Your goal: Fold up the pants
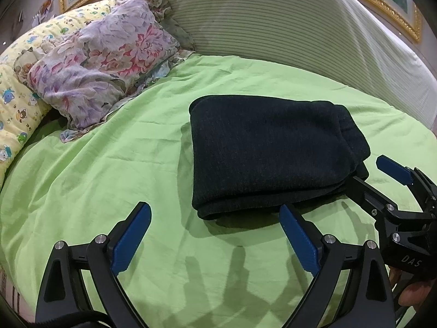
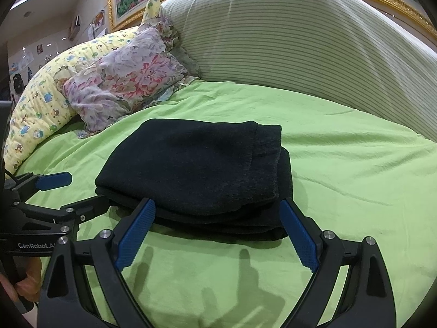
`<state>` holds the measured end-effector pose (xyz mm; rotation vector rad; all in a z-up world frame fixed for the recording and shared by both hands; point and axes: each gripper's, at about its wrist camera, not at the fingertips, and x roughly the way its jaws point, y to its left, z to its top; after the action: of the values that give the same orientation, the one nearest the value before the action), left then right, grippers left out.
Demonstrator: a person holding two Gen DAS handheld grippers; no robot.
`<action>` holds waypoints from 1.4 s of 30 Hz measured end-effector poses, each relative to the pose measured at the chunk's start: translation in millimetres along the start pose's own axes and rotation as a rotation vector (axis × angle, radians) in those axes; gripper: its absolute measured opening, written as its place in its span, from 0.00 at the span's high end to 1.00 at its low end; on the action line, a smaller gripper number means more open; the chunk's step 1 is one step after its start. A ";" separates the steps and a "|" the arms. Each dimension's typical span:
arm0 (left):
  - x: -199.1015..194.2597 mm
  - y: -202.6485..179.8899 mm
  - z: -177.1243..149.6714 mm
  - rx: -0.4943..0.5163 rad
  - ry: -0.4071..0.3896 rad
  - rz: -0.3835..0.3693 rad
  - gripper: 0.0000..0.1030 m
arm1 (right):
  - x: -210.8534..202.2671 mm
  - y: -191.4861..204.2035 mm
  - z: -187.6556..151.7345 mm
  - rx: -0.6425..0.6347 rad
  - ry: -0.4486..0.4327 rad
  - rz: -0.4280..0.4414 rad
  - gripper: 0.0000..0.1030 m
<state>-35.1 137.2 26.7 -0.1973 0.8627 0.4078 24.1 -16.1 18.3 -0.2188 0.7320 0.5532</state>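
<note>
**Right wrist view: dark pants folded on the green sheet**

The dark pants (image 2: 191, 169) lie folded in a thick stack in the middle of the green bed sheet (image 2: 341, 164). The layers sit one on top of another, and the lower layers stick out a bit at the near edge.

My right gripper (image 2: 217, 232) is spread wide and holds nothing. Its blue pads (image 2: 299, 236) sit right at the near edge of the stack, one at each side.

My left gripper (image 1: 215, 239) is spread wide too, with nothing in it. It hangs over the sheet just in front of the stack's near left corner.

Behind the pants, to the left, sits a flowery pillow (image 2: 125, 76). A yellow quilt with little bears (image 2: 35, 114) lies beside it. A striped headboard cushion (image 2: 300, 41) stands at the back.
</note>
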 end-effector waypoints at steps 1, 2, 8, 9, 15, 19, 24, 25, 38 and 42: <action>0.1 0.0 0.3 0.000 0.001 0.000 0.07 | -0.3 0.3 -0.2 -0.001 -0.001 -0.003 0.10; 0.0 -0.1 0.3 0.000 -0.001 0.001 0.07 | -0.2 0.1 -0.1 -0.002 -0.002 -0.003 0.10; 1.1 -0.1 1.9 0.001 -0.002 -0.004 0.07 | 1.1 0.7 0.7 -0.004 0.002 -0.004 0.10; 0.9 -0.1 1.8 0.000 -0.003 -0.002 0.07 | 1.2 0.8 0.6 -0.003 0.003 -0.004 0.10; 2.8 -1.5 4.3 0.004 0.003 -0.008 0.07 | 0.8 0.7 0.5 0.003 0.005 -0.005 0.10; 3.0 -2.1 5.1 0.005 0.004 -0.010 0.07 | 1.5 -0.9 0.9 0.006 0.003 -0.005 0.10; 2.8 -2.3 4.9 0.003 0.004 -0.008 0.07 | 1.4 -2.8 3.0 0.004 0.000 -0.003 0.10; 2.9 -2.1 4.8 0.004 0.003 -0.008 0.07 | 1.1 -2.8 3.4 0.004 -0.001 -0.004 0.10; -1.6 -3.7 8.7 0.015 0.001 -0.008 0.07 | -1.4 -7.6 10.4 0.003 -0.019 0.001 0.10; -3.5 -3.6 10.0 0.012 -0.001 -0.012 0.07 | -2.7 -8.3 11.4 0.005 -0.024 -0.004 0.10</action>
<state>-28.7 136.3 35.8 -0.1912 0.8620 0.3914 33.5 -19.8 28.5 -0.2087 0.7099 0.5489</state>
